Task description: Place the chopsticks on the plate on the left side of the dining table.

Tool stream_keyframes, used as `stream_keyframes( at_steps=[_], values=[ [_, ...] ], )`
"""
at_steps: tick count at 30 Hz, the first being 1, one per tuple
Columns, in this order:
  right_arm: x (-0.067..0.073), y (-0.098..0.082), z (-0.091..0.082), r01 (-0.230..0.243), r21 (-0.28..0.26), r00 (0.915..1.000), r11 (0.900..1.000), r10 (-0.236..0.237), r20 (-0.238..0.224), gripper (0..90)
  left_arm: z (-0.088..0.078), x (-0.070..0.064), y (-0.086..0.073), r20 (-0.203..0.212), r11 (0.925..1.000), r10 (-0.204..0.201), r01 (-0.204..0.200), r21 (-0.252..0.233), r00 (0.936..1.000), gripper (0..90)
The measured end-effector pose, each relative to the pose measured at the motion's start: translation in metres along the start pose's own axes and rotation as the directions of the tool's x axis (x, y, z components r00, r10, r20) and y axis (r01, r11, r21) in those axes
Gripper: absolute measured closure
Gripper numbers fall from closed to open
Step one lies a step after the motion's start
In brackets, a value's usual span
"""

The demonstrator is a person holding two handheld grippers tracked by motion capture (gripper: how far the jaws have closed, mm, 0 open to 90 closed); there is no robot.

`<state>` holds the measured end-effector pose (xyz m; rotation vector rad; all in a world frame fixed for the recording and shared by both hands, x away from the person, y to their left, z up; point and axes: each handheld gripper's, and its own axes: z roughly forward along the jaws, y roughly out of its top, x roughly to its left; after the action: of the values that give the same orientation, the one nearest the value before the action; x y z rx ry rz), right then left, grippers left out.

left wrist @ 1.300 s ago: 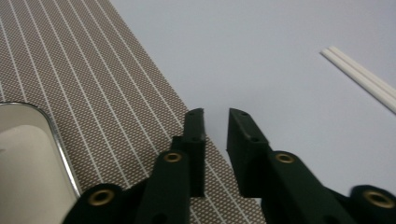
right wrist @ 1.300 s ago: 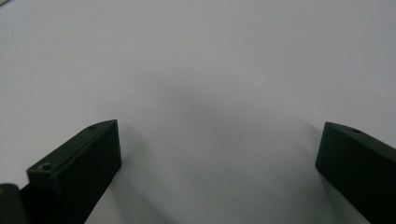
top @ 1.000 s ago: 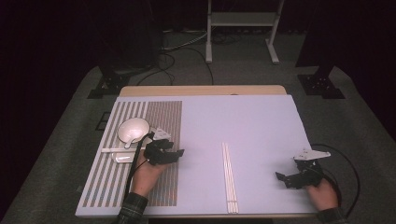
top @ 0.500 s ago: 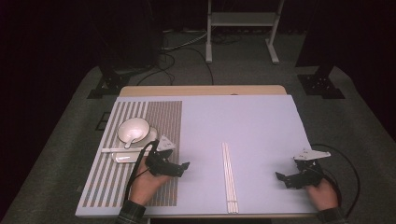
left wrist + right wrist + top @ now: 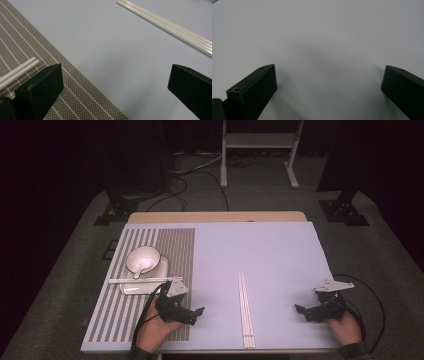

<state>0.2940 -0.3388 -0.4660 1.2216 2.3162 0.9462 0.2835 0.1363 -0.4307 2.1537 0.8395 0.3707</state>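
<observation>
I read the white bowl (image 5: 142, 259) at about ten o'clock on the table (image 5: 260, 250), sitting on a small white plate (image 5: 131, 288) atop the striped placemat (image 5: 165, 250); a spoon (image 5: 138, 270) lies in it, though its shape is hard to make out. A pair of chopsticks (image 5: 145, 280) lies across the plate's near edge. More chopsticks — the loose bundle (image 5: 245, 310) — lie at six o'clock, their count unclear. My left gripper (image 5: 196, 314) sits at seven o'clock, jaws spread wide over nothing. My right gripper (image 5: 303, 311) at four o'clock — jaws likewise apart, empty.
</observation>
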Motion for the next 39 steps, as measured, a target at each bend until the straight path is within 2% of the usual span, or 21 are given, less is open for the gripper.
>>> stream_keyframes(
  at_steps=[15,26,30,33,39],
  values=[
    [0.0,0.0,0.0,0.001,0.001,1.0,1.0,-0.001,0.0,0.0,0.006,-0.005,-0.023,-0.002,0.9992,0.023,-0.023,0.032,0.9997,0.0],
    [0.0,0.0,0.0,0.001,0.001,1.0,1.0,-0.001,0.0,0.0,0.016,-0.011,-0.029,0.014,0.9978,0.046,-0.047,0.047,0.9988,0.0],
    [0.0,0.0,0.0,0.001,0.001,1.0,1.0,-0.001,0.0,0.0,0.016,-0.011,-0.029,0.012,0.9977,0.054,-0.054,0.04,0.9985,0.0],
    [0.0,0.0,0.0,0.001,0.001,1.0,1.0,-0.001,0.0,0.0,0.018,-0.012,-0.029,0.016,0.996,0.06,-0.061,0.065,0.9981,0.0],
    [0.0,0.0,0.0,0.001,0.0,1.0,1.0,-0.001,0.001,0.0,0.018,-0.012,-0.029,0.016,0.9958,0.062,-0.063,0.066,0.9979,0.0]
  ],
)
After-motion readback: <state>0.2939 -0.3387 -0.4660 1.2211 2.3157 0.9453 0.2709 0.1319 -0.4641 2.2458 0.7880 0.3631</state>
